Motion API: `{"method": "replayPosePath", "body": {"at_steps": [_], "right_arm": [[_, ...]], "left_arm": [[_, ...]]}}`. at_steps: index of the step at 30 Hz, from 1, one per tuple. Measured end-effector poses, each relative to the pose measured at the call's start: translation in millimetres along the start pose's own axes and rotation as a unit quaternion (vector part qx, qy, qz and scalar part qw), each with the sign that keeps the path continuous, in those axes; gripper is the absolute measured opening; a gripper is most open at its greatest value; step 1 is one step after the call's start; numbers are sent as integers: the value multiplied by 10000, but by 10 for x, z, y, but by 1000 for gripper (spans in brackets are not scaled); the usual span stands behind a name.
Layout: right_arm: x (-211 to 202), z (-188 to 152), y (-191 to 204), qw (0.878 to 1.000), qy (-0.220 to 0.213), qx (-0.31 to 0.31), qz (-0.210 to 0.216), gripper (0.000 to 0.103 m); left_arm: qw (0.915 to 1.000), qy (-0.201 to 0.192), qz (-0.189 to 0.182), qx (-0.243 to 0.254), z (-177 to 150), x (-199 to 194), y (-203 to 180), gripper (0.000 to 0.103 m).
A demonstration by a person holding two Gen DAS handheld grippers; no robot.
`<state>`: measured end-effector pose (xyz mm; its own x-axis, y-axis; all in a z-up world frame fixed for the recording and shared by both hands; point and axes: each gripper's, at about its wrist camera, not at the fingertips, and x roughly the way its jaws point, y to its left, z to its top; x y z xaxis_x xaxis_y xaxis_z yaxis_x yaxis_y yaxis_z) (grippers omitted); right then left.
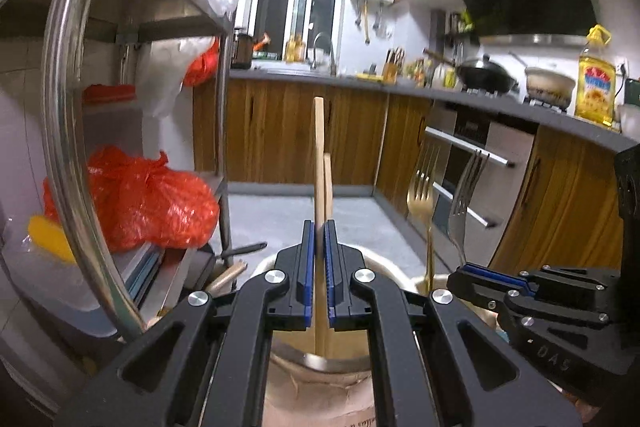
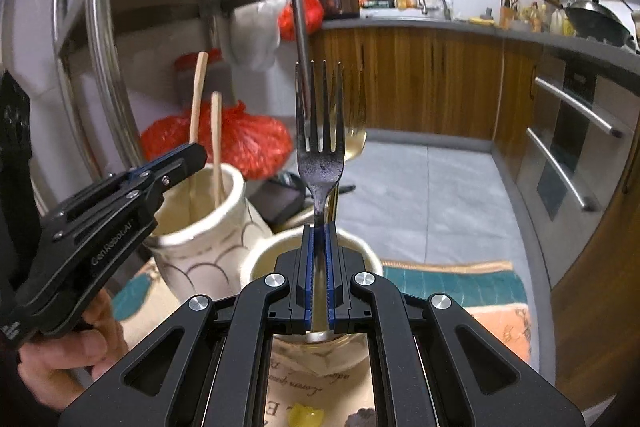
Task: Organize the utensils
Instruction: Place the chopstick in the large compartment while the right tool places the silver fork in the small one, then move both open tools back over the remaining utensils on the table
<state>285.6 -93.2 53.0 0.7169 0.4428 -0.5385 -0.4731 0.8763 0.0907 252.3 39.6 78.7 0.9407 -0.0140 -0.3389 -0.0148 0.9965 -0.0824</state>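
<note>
My left gripper [image 1: 319,227] is shut on a wooden chopstick [image 1: 319,147] that stands upright in a cream ceramic holder [image 2: 200,227]; a second chopstick [image 1: 327,183] stands just behind it. My right gripper [image 2: 319,227] is shut on the handle of a silver fork [image 2: 320,131], tines up, over a cream cup [image 2: 260,267]. A gold fork [image 2: 356,143] stands in that cup behind the silver one. In the left wrist view the gold fork [image 1: 423,187] and silver fork [image 1: 466,195] stand at right, with the right gripper [image 1: 492,277] below them.
A large glass pot lid [image 1: 64,107] leans on a steel shelf rack [image 1: 176,23] at left, with red plastic bags [image 1: 152,203] on the shelves. A patterned mat [image 2: 460,287] covers the table. Wooden kitchen cabinets [image 1: 280,135], an oven [image 2: 572,155] and the grey floor [image 2: 420,203] lie beyond.
</note>
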Motion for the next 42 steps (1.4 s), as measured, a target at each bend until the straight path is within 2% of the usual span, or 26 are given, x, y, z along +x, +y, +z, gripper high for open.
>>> {"method": "replayPosePath", "body": {"at_steps": [6,18,22,24,32,34,42], "right_arm": [[125,-53,13,9998,218,-1,-10,6],[167,-38,5,9996,267,91,-2,7],[130,-24,-15,9996,227,156,81,7],[75,-17,-15,9996,185,165,128,7],[-207,-22,42,9999,83,-74,121,15],[-278,-32,34,9998,95,-101,113,21],[-519,-157,-92,9997,197,-139,33,24]], "left_arm": [[9996,222,96,144,-19,64,-44,5],[9994,262,118,181,-6,61,-60,7],[9994,253,113,182,-11,50,-68,22],[9995,236,111,181,-17,28,-73,24],[9995,157,118,252,7,-179,-77,45],[9995,152,115,242,7,-242,-53,52],[9995,264,85,152,-46,-498,101,54]]}}
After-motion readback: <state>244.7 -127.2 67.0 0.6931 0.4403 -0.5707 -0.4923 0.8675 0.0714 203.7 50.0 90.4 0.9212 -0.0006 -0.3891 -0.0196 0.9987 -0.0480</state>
